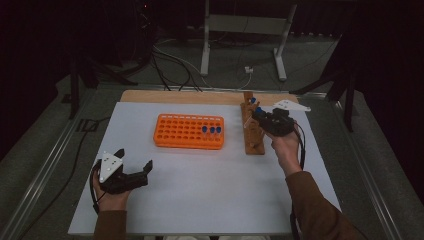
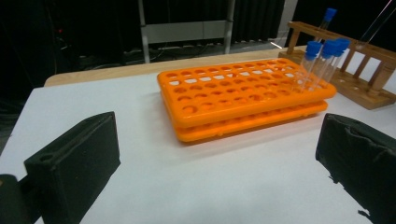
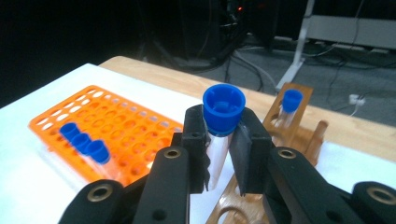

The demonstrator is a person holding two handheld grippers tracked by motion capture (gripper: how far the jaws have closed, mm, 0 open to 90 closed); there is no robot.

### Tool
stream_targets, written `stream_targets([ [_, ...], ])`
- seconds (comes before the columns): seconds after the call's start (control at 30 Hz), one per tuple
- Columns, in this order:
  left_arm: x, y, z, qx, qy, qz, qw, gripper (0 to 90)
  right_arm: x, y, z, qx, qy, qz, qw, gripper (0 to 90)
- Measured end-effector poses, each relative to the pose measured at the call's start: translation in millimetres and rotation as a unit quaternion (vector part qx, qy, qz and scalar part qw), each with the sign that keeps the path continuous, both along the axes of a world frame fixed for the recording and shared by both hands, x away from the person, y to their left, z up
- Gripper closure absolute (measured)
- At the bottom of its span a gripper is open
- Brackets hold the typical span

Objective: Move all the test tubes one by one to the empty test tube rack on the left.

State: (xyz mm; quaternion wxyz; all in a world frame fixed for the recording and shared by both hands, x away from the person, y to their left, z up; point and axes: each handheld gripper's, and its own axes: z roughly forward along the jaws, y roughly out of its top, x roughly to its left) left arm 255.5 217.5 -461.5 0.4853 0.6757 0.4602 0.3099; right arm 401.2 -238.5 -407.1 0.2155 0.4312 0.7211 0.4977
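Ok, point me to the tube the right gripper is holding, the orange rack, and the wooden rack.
Held tube (image 3: 224, 109), right gripper view, on its blue cap above the jaws.
Orange rack (image 1: 180, 131), high view, on its holed top face.
Wooden rack (image 1: 248, 135), high view, on its upright frame left of the right gripper.

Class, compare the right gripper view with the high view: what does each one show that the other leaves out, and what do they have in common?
Right gripper view alone: the right gripper shut on a blue-capped tube, its clear body between the pads, above the wooden rack.
High view alone: the left gripper, jaws open, on the white table, and both forearms coming in from below.
Shared: the orange rack with three blue-capped tubes standing in it, and another capped tube left in the wooden rack.
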Motion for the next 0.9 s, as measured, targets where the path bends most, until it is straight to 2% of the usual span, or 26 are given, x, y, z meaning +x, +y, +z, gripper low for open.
stream_targets([
  [0.2,6.2,-8.4,6.4,-0.001,-0.001,-0.016,0.9999,0.8,-11.7,1.4,-3.4,-0.004,0.006,0.019,0.9998,77.2],
  [0.43,17.0,-22.5,18.6,-0.009,0.004,-0.04,0.9991,0.8,-23.6,4.0,0.2,-0.008,0.008,0.039,0.9992,77.2],
  [0.53,23.4,-32.3,23.8,0.003,0.008,-0.058,0.9983,0.8,-27.0,5.8,1.5,-0.005,0.01,0.048,0.9988,77.2],
  [0.7,31.9,-50.1,31.3,0.022,0.004,-0.079,0.9966,0.8,-32.5,11.6,2.3,-0.004,0.011,0.064,0.9979,77.2],
  [0.9,41.3,-70.1,35.3,0.028,0.004,-0.1,0.9946,0.8,-38.9,20.1,2.8,-0.006,0.014,0.081,0.9966,77.1],
])
